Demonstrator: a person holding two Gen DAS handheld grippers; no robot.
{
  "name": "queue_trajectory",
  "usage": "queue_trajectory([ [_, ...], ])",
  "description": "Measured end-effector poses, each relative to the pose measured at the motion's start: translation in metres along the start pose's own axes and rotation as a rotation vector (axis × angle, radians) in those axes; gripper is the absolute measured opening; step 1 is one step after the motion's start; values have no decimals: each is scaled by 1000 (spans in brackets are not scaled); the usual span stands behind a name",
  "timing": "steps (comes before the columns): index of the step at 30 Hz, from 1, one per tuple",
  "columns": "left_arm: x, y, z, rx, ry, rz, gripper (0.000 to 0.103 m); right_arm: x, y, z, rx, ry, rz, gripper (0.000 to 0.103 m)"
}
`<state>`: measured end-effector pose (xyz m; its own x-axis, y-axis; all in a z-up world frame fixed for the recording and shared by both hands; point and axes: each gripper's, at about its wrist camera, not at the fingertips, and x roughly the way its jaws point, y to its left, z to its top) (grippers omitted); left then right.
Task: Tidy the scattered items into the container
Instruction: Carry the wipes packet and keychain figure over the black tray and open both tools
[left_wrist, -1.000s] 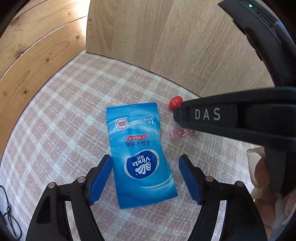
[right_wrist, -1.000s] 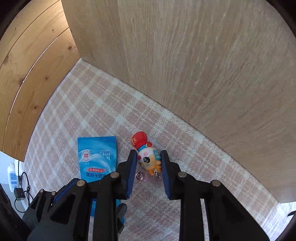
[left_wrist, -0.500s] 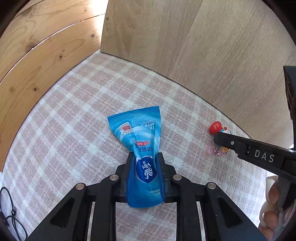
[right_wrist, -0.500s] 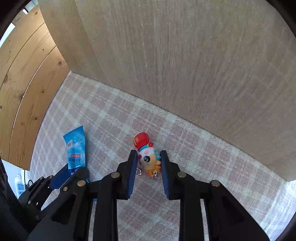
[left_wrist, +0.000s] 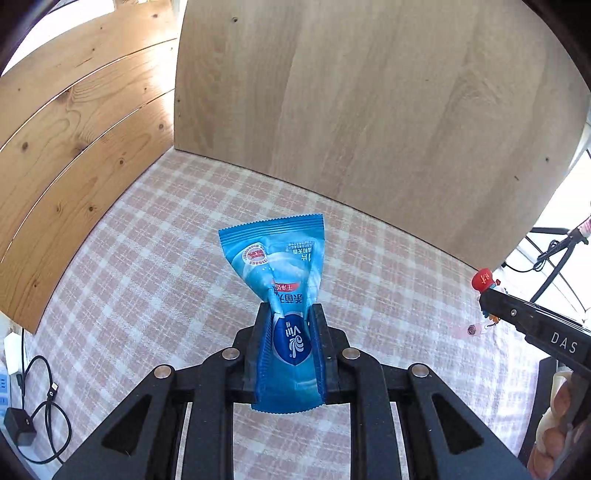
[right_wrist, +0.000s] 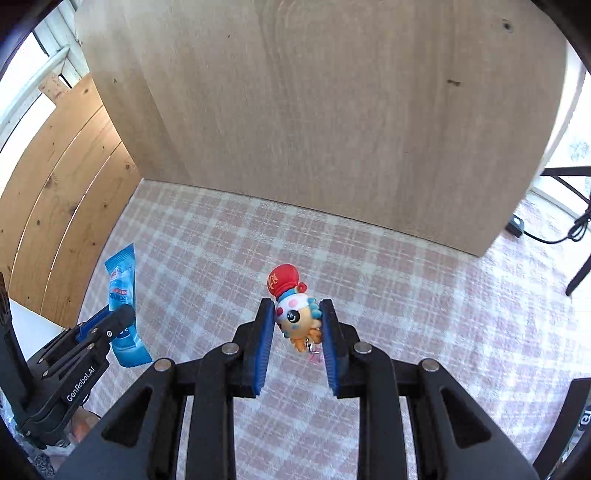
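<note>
The left gripper clenches a blue wet-wipe packet, pinched at its middle. The right gripper grasps a cartoon keychain figure between its pads.

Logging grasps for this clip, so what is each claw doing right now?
Left claw: closed on the blue wipes packet.
Right claw: closed on the cartoon keychain figure.

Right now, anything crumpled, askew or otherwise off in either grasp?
Yes: the blue foil wet-wipe packet is pinched into a waist by the left gripper, its upper end fanned out and creased. The right gripper holds the red-hatted cartoon figurine keychain tilted, its ring dangling below. Nothing looks torn.
</note>
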<state>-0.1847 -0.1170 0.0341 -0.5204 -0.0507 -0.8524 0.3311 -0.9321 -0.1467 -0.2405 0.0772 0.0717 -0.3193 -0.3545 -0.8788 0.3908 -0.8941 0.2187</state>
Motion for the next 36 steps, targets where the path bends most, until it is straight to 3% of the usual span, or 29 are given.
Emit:
queue_trajectory([
  [8,-58,-92,-27,168,-13,-133,19,-102,-79,-61,145,-107,-68,24],
  [15,-110,-203,-79,314,4,-266,19,-166,-153,-121,281,-169,-167,24],
  [24,-137,-348,-150,512,57,-440,19,-250,-277,-210,489,-206,-317,24],
  [32,-157,-450,-207,639,97,-526,19,-295,-355,-261,611,-209,-379,24],
  [34,-162,-466,-215,656,92,-557,21,-299,-365,-266,614,-209,-374,25],
  [36,-166,-479,-221,683,91,-562,45,-301,-371,-268,606,-206,-361,28],
])
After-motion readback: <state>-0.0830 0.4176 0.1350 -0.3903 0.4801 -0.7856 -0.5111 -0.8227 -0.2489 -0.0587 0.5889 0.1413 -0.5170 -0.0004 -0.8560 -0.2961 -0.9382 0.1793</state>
